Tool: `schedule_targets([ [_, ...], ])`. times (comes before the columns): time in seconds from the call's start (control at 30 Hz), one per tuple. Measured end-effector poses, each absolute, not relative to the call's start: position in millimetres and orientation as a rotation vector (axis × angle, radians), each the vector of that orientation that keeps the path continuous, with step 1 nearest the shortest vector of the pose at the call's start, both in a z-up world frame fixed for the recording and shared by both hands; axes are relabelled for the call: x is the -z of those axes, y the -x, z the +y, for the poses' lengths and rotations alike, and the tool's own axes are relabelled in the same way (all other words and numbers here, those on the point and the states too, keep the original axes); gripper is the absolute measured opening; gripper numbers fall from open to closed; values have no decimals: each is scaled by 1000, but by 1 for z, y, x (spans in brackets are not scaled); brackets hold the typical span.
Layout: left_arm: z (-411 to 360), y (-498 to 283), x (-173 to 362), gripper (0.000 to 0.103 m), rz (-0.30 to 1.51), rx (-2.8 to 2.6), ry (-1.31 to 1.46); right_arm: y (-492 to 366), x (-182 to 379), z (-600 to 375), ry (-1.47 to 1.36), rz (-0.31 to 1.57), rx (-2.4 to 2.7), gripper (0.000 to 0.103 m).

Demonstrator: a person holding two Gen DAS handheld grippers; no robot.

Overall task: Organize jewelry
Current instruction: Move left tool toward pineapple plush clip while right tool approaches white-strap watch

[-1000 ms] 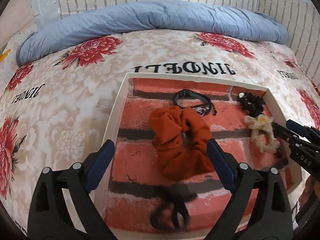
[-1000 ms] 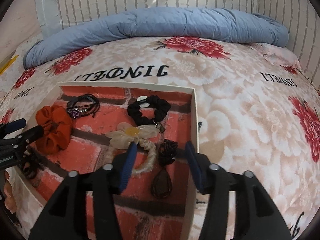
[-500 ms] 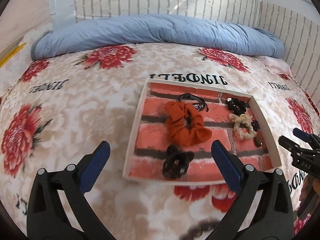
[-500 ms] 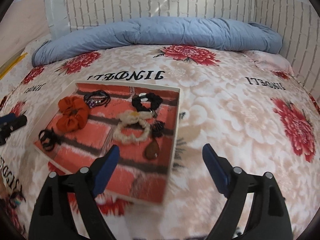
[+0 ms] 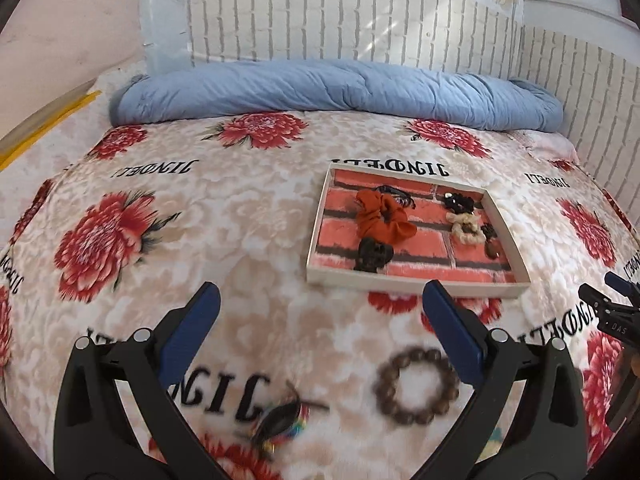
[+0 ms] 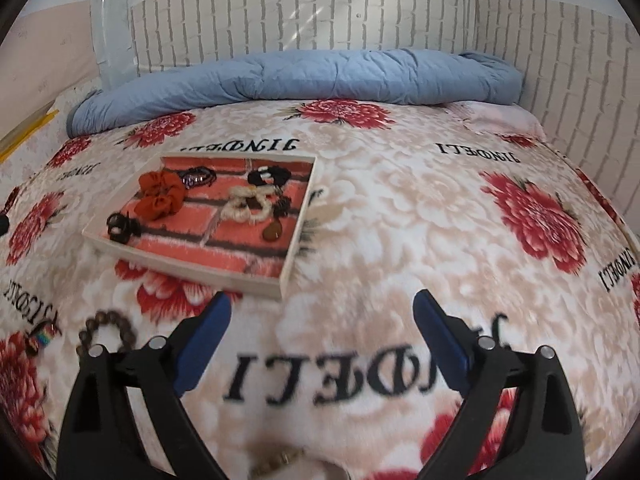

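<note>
Both claws, left (image 5: 320,320) and right (image 6: 322,320), hang released and empty over the bed (image 6: 400,220). The tray (image 5: 416,284) holds scrunchies and dark, indistinct pieces. A bead bracelet (image 5: 416,384) lies blurred near the left claw; a colourful trinket (image 5: 284,420) is unreadable.

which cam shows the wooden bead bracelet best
The left wrist view: the whole wooden bead bracelet lies on the blanket, near the left gripper. In the right wrist view it sits at the left, partly hidden behind the right gripper finger.
</note>
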State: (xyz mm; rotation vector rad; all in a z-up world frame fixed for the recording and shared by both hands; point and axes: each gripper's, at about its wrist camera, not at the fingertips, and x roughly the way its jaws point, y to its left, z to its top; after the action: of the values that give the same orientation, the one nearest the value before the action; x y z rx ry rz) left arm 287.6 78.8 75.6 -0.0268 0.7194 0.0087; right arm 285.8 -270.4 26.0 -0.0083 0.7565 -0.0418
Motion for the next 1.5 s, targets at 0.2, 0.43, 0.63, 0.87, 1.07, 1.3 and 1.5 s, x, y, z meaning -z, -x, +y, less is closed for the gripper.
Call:
schedule_targets([
  [0.2, 72, -237, -63, 98, 691, -35, 51, -240, -5, -274, 50, 748, 44, 90],
  [0.43, 45, -198, -23, 98, 712, -14, 83, -204, 26, -284, 79, 734, 68, 90],
  [0.63, 18, -185, 0, 98, 743, 19, 86, -185, 23, -287, 111, 691, 67, 90],
  [0.87, 3, -175, 10, 98, 743, 41, 94, -185, 29, -298, 68, 705, 71, 90],
  [1.07, -21, -171, 23, 98, 760, 67, 40, -190, 37, -306, 28, 724, 80, 90],
  [1.3, -43, -172, 35, 98, 780, 104, -1, -194, 46, -310, 7, 753, 77, 90],
  [1.5, -51, -176, 45, 98, 801, 127, -20, -198, 54, -308, 11, 778, 72, 90],
])
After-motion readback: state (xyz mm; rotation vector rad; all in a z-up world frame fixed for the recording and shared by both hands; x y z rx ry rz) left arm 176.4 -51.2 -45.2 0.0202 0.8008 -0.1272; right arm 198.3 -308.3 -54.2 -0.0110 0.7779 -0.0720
